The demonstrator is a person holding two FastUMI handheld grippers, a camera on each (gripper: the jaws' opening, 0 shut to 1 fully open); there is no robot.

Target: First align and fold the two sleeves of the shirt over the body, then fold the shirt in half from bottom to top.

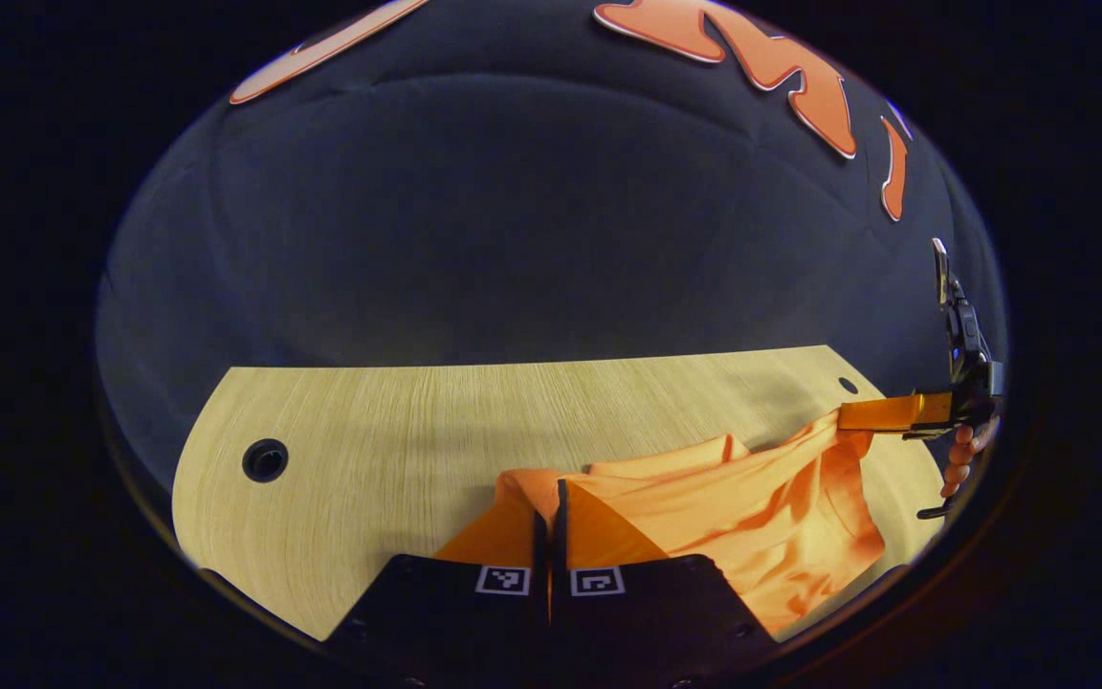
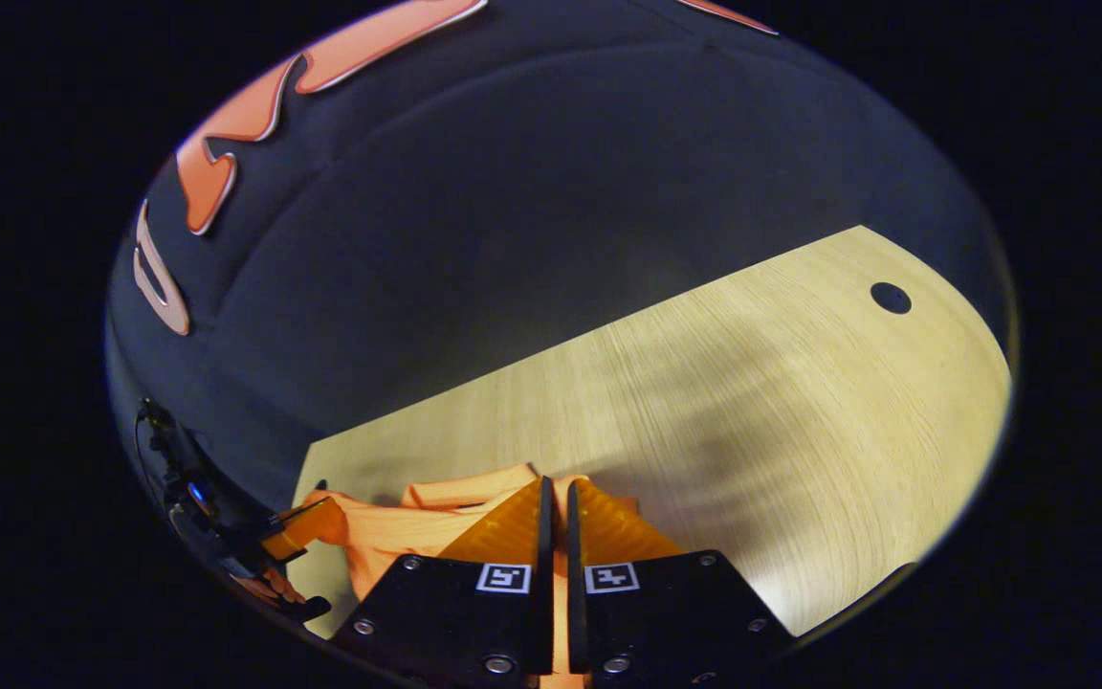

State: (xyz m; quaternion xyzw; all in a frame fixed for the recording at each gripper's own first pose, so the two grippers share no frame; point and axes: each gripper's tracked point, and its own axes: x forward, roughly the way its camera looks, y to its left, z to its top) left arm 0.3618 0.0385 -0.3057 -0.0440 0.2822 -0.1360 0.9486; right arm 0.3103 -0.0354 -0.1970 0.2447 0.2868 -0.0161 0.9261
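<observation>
An orange shirt (image 1: 752, 507) hangs bunched over the wooden table (image 1: 398, 431), stretched between the two grippers. In the left gripper view, my left gripper (image 1: 551, 517) is shut on one edge of the fabric at the bottom centre. Far to the right, the right gripper (image 1: 848, 416) pinches another edge, and a hand (image 1: 962, 459) holds it. In the right gripper view, my right gripper (image 2: 556, 502) is shut on the shirt (image 2: 398, 531). The left gripper (image 2: 307, 522) grips the cloth at the lower left. The sleeves are lost in the folds.
The table has a round cable hole (image 1: 265, 460) near its left end and another hole (image 2: 891, 298) near its right end. Bare wood (image 2: 752, 402) stretches beyond the shirt to the table's far edge, with the booth's dark wall behind it.
</observation>
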